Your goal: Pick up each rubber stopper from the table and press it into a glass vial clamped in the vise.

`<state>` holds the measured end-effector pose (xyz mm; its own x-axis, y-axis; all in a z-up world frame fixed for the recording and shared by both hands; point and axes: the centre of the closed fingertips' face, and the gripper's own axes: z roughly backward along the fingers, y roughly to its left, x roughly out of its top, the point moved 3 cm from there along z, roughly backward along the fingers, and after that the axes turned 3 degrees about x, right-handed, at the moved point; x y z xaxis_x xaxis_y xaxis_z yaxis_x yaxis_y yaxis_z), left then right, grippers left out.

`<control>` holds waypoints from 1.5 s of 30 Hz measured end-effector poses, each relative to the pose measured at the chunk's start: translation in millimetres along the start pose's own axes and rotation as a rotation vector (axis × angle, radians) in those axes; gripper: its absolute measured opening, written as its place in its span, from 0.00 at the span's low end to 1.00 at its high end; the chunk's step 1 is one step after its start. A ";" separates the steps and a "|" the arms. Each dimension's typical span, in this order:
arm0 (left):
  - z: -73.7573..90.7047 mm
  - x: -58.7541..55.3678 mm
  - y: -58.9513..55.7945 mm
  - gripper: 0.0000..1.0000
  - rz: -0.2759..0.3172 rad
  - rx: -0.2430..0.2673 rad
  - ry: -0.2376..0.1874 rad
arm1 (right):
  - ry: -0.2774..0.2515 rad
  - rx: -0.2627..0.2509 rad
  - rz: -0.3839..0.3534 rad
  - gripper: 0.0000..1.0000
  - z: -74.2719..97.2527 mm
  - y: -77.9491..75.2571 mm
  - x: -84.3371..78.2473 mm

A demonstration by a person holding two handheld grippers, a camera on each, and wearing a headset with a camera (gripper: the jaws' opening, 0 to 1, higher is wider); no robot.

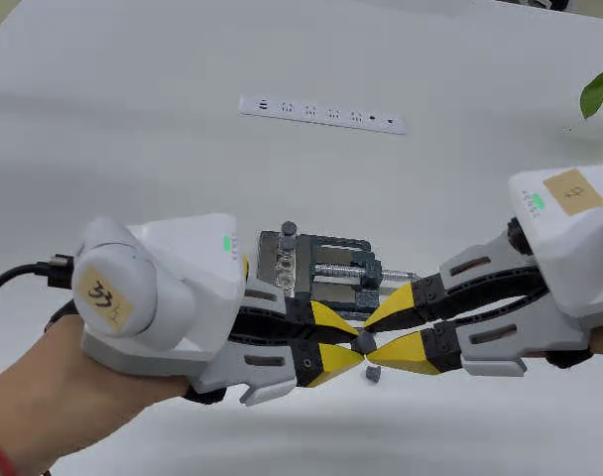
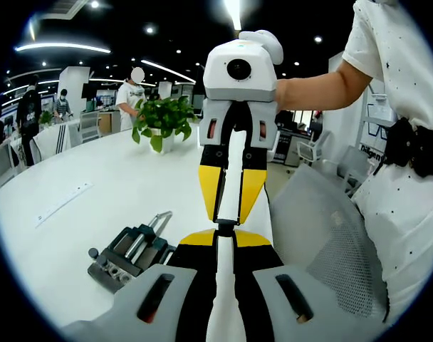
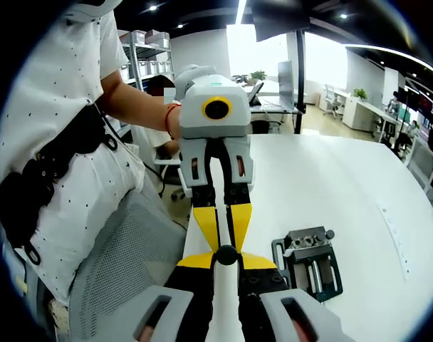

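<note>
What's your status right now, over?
Left tool and right tool tip to tip, both shut on one stopper. Second stopper on table. Vise behind, unobstructed.

Two grippers meet tip to tip before a vise on a table

On the white table point(image 1: 133, 119), the grey metal bench vise point(image 1: 331, 283) sits at the middle, with a row of clear glass vials point(image 1: 285, 266) in its left end and a dark capping stopper point(image 1: 289, 230) at the far end of that row. Just before the vise, the left gripper point(image 1: 355, 342) reaches in from the left and the right gripper point(image 1: 375, 341) from the right. A small dark rubber stopper point(image 1: 364, 342) lies between their tips, above the table. A loose dark rubber stopper point(image 1: 373, 374) lies on the table just below and before them. Well behind the vise lies a long white power strip point(image 1: 321, 112), and a green leafy plant point(image 1: 601, 94) stands far right.
</note>
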<state>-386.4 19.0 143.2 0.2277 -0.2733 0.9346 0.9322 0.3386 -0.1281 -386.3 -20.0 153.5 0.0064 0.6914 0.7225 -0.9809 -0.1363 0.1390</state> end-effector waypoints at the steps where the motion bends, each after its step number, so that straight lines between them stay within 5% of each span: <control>1: 0.1 0.0 0.1 0.04 -0.005 0.001 0.001 | 0.000 -0.001 0.001 0.07 0.0 0.0 0.0; 28: 5.2 -4.8 0.5 0.05 -0.012 0.018 0.000 | 0.017 0.018 -0.010 0.05 -3.5 -2.4 4.1; 45: 33.5 -25.2 23.6 0.26 -0.003 0.150 0.015 | 0.043 -0.042 -0.012 0.05 1.0 -25.2 16.9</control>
<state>-379.6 64.0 127.8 0.2303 -0.2873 0.9297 0.8804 0.4686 -0.0733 -361.3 -5.5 162.9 0.0105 0.7230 0.6907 -0.9881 -0.0986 0.1182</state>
